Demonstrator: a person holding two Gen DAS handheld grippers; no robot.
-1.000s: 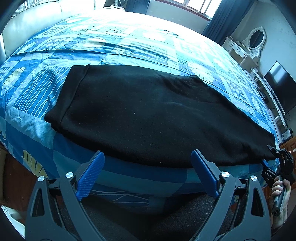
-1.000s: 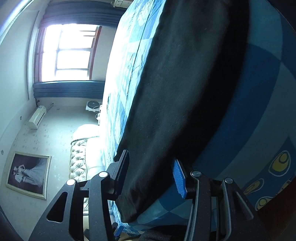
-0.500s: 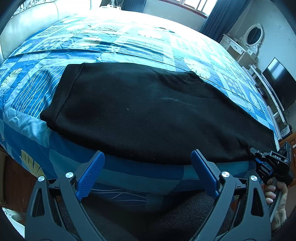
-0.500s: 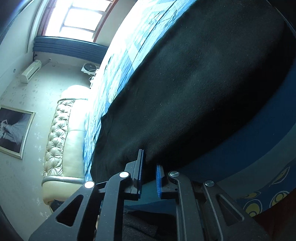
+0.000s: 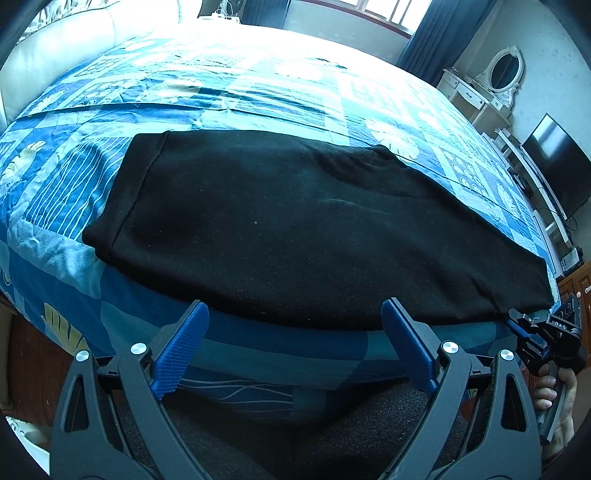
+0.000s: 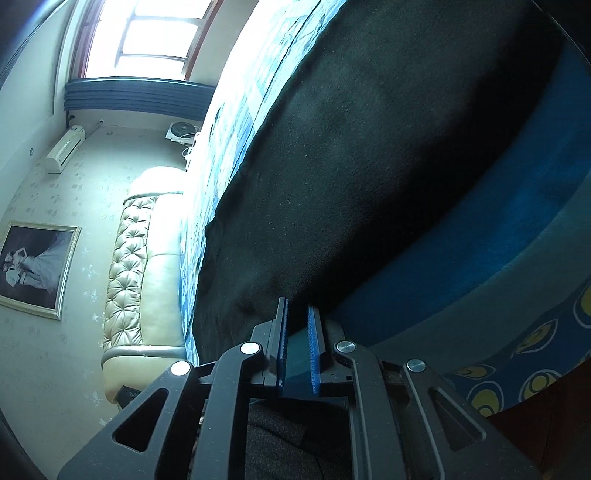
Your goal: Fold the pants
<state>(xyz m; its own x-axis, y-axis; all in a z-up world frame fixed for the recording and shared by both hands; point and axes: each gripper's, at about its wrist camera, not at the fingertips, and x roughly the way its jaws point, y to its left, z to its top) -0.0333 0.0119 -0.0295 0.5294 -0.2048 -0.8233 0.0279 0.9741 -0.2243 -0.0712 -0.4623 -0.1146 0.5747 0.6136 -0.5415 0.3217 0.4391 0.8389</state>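
Black pants (image 5: 295, 229) lie flat, folded lengthwise, across the near edge of the bed, waistband at the left, leg ends at the right. My left gripper (image 5: 295, 328) is open and empty, just in front of the pants' near edge. My right gripper (image 6: 297, 314) is nearly closed, its blue pads a narrow gap apart at the hem of the pants (image 6: 369, 166); whether cloth sits between them is unclear. The right gripper also shows in the left wrist view (image 5: 517, 325) at the pants' right end.
The bed has a blue patterned quilt (image 5: 258, 81) and a cream tufted headboard (image 6: 136, 266). A white dressing table (image 5: 476, 92) and a TV (image 5: 554, 170) stand along the right wall. A window (image 6: 155, 33) and an air conditioner (image 6: 64, 153) are beyond the bed.
My right gripper has narrowed from open to almost shut at the pants' leg end. The left gripper has stayed open in place, tilting slightly.
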